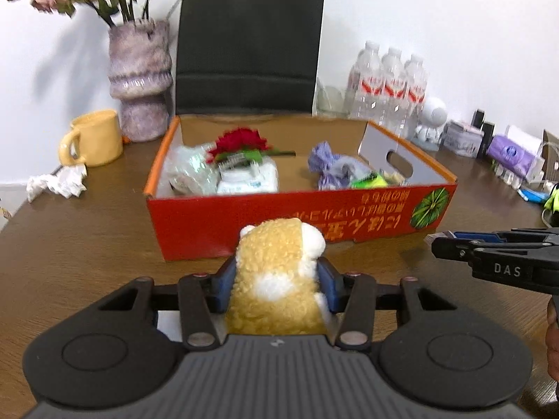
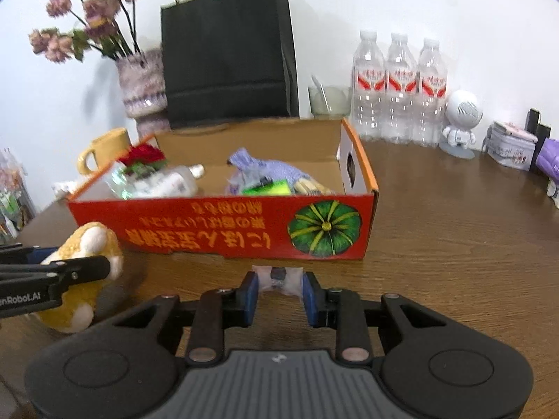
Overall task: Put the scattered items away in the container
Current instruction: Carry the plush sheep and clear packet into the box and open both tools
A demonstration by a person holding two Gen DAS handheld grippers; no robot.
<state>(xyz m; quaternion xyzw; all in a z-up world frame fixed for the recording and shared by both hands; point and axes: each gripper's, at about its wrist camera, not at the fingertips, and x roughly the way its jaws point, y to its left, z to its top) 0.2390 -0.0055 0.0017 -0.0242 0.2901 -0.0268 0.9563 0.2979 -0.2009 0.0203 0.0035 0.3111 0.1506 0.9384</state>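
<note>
The left tongs (image 1: 276,279) are clamped on a plush toy (image 1: 279,279), their blue pads (image 1: 225,284) pressing into its tan and white fleece from both sides; the toy sits just in front of the box (image 1: 314,216), near its front wall and clear of the rim. The right tongs (image 2: 279,291) are narrowed onto a small clear packet (image 2: 277,279) with something dark inside, the pads touching its two ends; it too is just in front of the box, below the green pumpkin printed on the wall. What the packet is cannot be made out.

Inside the box lie a red rose (image 1: 241,143), a clear bottle (image 2: 164,183), a purple pouch (image 2: 258,171) and a green pack (image 2: 267,186). Left of the box stand a yellow mug (image 1: 94,139) and, nearer, a crumpled tissue (image 1: 57,183). Behind the box are a vase (image 1: 139,80) of dried flowers and a black bag (image 1: 248,45); three water bottles (image 2: 400,87) stand behind its right end. All rest on a wooden table (image 2: 454,244).
</note>
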